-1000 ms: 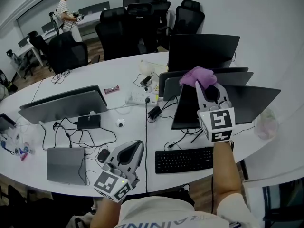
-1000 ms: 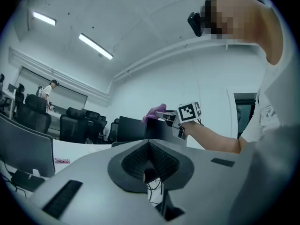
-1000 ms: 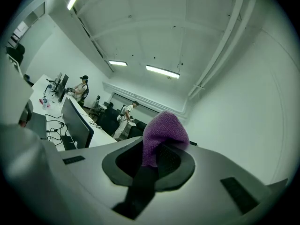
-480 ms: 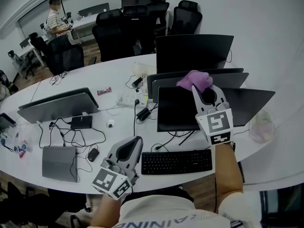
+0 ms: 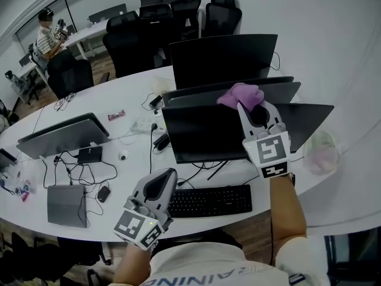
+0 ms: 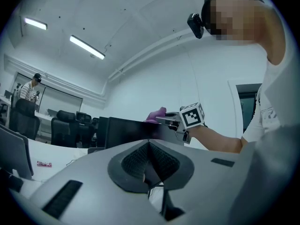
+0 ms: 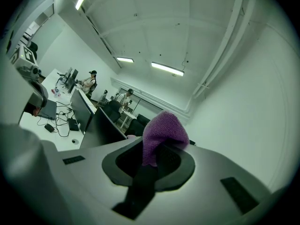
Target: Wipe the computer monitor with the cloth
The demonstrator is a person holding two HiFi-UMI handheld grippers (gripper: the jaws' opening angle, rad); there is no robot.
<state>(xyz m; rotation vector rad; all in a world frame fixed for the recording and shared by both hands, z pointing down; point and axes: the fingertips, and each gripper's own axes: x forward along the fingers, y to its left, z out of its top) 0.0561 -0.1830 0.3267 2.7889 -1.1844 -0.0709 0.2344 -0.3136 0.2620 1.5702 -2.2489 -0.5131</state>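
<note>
Purple cloth (image 5: 241, 94) was clamped in the right claw (image 5: 245, 104). The right gripper view showed the jaws closed on a fold, with the rest bunched up above them (image 7: 161, 135). In the head view the cloth sat at the top edge of the nearest monitor (image 5: 208, 133), toward its right end. Contact with the screen could not be confirmed. More monitors stood close behind it on the far side.

Left claw (image 5: 168, 176) was low at the near left, over the table (image 5: 24, 207) edge and just left of the keyboard (image 5: 208, 200). Its jaws were together with nothing between them.

Risks noted (judgement):
- Only a fold appeared to be gripped. Drag across the screen could pull the cloth free.
- If the bunch rode up, the hard jaw tips could meet the panel and scratch it.
- Pressure near the top edge could tilt the monitor back into those behind, since the left claw was not bracing it.
</note>
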